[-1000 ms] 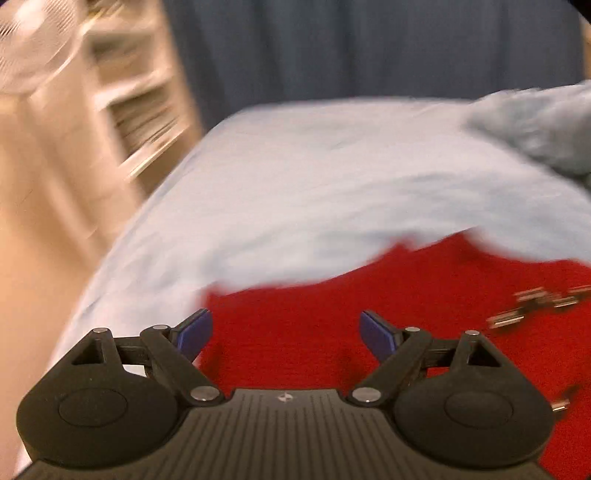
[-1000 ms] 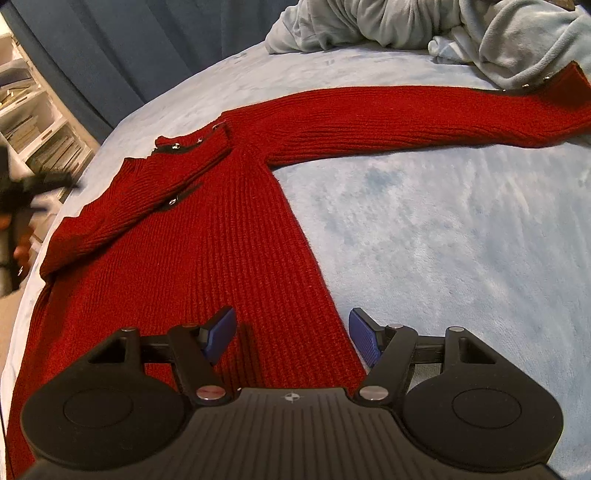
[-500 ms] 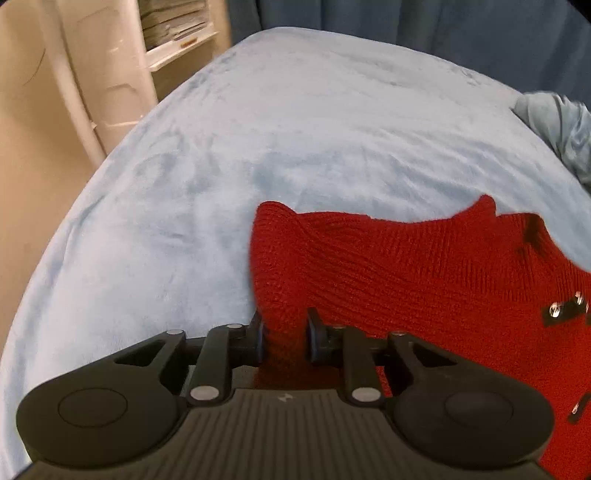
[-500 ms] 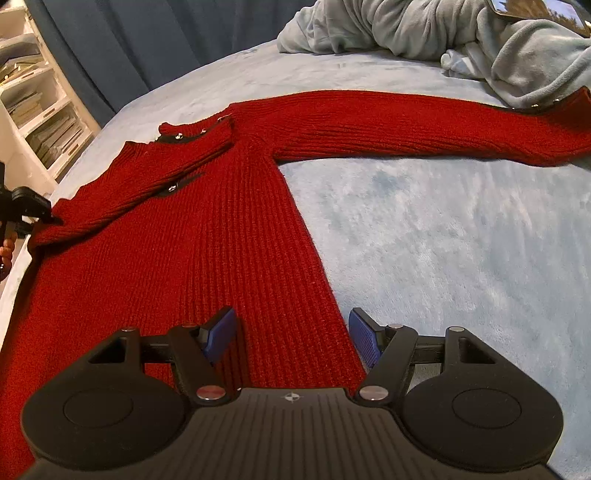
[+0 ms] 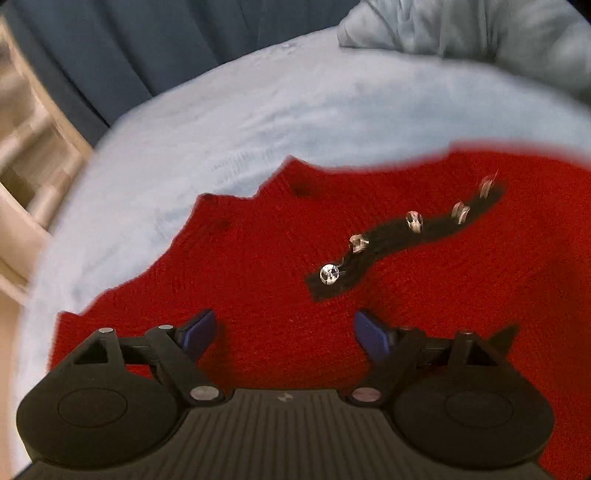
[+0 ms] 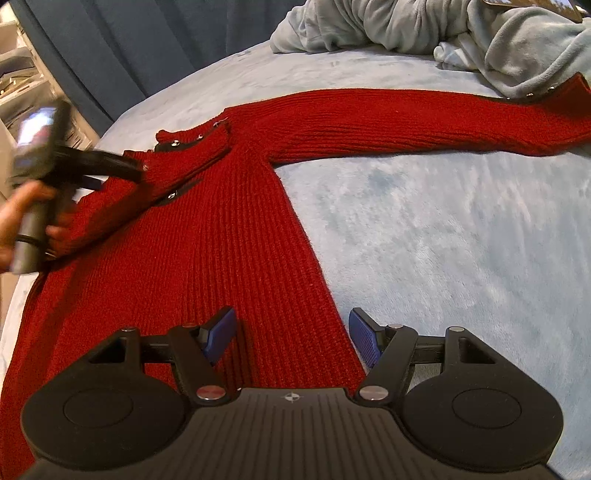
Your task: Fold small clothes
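A red sweater [image 6: 229, 236] lies flat on a bed [image 6: 461, 229] covered in pale blue fleece, its body running toward the near edge and one sleeve [image 6: 424, 122] stretched out across the bed to the right, its cuff touching a rumpled grey blanket [image 6: 424, 26] at the far edge. The other sleeve is folded in over the chest near the bed's left edge.

The left tongs [image 5: 284, 332] hover over that folded part, spread wide and gripping nothing; just beyond them runs a black strip [image 5: 399, 240] set with shiny studs. The left wrist view is blurred.

The right tongs [image 6: 291, 334] are also spread and pinch nothing, straddling the sweater's right side edge near the hem.

A dark blue curtain [image 6: 129, 48] hangs behind the bed, with shelves [image 5: 22, 155] at the left.
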`<state>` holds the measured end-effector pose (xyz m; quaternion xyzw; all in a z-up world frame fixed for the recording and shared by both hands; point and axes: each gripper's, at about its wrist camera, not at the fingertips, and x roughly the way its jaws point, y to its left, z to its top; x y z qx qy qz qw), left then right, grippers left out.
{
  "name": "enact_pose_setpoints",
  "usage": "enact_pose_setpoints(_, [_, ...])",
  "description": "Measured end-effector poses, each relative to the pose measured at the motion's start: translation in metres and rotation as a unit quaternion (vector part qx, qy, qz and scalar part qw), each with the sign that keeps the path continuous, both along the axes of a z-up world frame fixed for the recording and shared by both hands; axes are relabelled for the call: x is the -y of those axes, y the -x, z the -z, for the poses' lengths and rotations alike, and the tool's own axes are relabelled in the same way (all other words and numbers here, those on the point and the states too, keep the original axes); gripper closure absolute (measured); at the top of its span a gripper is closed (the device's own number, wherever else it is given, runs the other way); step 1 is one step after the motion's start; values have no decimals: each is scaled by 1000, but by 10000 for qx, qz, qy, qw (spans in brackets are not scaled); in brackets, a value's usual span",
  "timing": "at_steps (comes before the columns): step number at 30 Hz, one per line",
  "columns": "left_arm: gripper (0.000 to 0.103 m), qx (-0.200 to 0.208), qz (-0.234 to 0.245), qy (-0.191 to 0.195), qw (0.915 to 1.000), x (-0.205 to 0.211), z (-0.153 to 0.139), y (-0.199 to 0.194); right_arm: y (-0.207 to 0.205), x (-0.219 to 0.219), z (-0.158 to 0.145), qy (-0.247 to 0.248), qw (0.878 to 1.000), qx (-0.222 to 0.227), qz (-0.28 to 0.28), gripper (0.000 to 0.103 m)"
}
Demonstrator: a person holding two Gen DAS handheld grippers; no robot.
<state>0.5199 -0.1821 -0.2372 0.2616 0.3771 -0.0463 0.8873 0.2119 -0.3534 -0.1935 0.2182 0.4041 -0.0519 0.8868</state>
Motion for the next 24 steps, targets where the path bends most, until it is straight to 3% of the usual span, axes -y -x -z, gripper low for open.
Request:
enact_pose_setpoints(1, [17,258,53,-181,9995,9,2,9,0,0,0,-4,10000,0,-3,33])
enact_pose_setpoints(3, [19,386,476,-405,9973,21,2,28,0,1,0,-27,10000,0,-5,33])
enact_pose_setpoints(6, [19,302,1163,-322,9922,24,-5,53,-1,4,-1,-122,9999,-4,34,33])
enact_pose_setpoints(8, [10,348,1292,-266,9906,21,-13,63,-1,6,-1,-192,9998,0,76,33])
enact_pose_setpoints(10, [4,345,1098,-72,9933,12,-24,65,0,7,-1,-220,9997,8,106,34])
enact_pose_setpoints(16, [0,387,528,569,9962,-35,-76,102,4,15,-6,-304,9987,160,371,33])
enact_pose_setpoints(19, [0,62,35,974,9952,-68,-99,139,7,24,-9,-382,9968,314,620,33])
enact_pose_setpoints(24, [0,-652,-811,1335,9856,-118,-106,205,11,29,-15,-305,9946,567,817,33])
